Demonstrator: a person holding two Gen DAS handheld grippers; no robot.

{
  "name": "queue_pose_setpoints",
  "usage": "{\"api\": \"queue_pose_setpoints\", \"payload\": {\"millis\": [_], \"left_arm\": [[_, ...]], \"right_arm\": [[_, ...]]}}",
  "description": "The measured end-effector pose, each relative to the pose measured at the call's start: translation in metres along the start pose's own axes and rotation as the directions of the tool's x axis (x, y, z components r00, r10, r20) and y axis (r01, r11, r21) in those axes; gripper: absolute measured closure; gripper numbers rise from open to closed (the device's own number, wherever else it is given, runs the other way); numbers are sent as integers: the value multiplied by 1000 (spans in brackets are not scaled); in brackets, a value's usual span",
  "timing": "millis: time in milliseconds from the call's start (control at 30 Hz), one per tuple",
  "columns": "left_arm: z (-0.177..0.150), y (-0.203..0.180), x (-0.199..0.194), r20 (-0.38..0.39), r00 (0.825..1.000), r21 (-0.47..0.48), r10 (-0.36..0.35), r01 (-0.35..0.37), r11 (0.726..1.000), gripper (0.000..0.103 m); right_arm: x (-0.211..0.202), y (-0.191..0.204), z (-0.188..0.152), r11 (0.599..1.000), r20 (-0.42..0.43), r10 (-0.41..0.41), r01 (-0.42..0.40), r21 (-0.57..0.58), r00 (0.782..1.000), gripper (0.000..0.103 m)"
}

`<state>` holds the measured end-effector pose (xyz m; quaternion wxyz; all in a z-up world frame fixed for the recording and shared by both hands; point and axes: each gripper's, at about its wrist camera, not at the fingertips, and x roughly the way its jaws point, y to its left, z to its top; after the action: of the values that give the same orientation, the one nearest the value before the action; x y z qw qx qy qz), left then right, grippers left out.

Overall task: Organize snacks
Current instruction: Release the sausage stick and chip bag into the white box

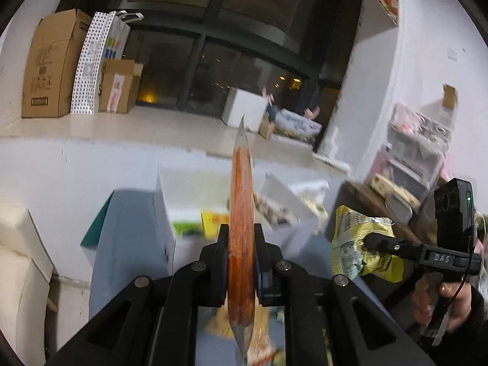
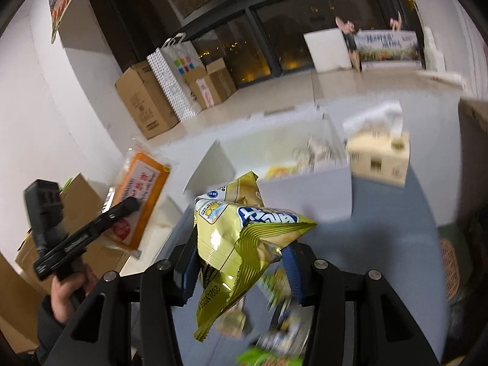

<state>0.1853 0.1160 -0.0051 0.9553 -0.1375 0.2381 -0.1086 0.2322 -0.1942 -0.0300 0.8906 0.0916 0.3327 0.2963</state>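
My left gripper [image 1: 241, 238] is shut on a flat orange snack packet [image 1: 241, 228], seen edge-on and held upright in the air; the packet also shows in the right wrist view [image 2: 143, 201]. My right gripper [image 2: 241, 253] is shut on a yellow-green snack bag [image 2: 244, 238], also visible in the left wrist view [image 1: 360, 241]. Ahead of both stands an open white box [image 1: 195, 195] [image 2: 305, 195] that holds several snack packets. More loose snacks lie blurred on the blue table [image 2: 396, 213] below the grippers.
A tissue box [image 2: 379, 158] stands right of the white box. Cardboard boxes [image 1: 52, 67] and a dotted paper bag [image 1: 90, 64] sit on the window ledge. A plastic drawer unit [image 1: 418, 152] stands at the right. Another cardboard box [image 2: 79, 201] sits left of the table.
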Motion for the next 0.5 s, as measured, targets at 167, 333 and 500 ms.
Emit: {"api": "queue_pose_setpoints", "payload": {"millis": [167,333,500], "left_arm": [[38,-1,56,-17,999,-27,40,-41,999,88],[56,6,105,-67,996,-57,54,-58,997,88],[62,10,134,-114,985,-23,133,-136,990,84]], "right_arm": [[47,-15,69,999,-15,-37,37,8,999,51],[102,-34,109,997,-85,-63,66,42,994,51],[134,-36,118,997,-121,-66,70,25,990,49]]}}
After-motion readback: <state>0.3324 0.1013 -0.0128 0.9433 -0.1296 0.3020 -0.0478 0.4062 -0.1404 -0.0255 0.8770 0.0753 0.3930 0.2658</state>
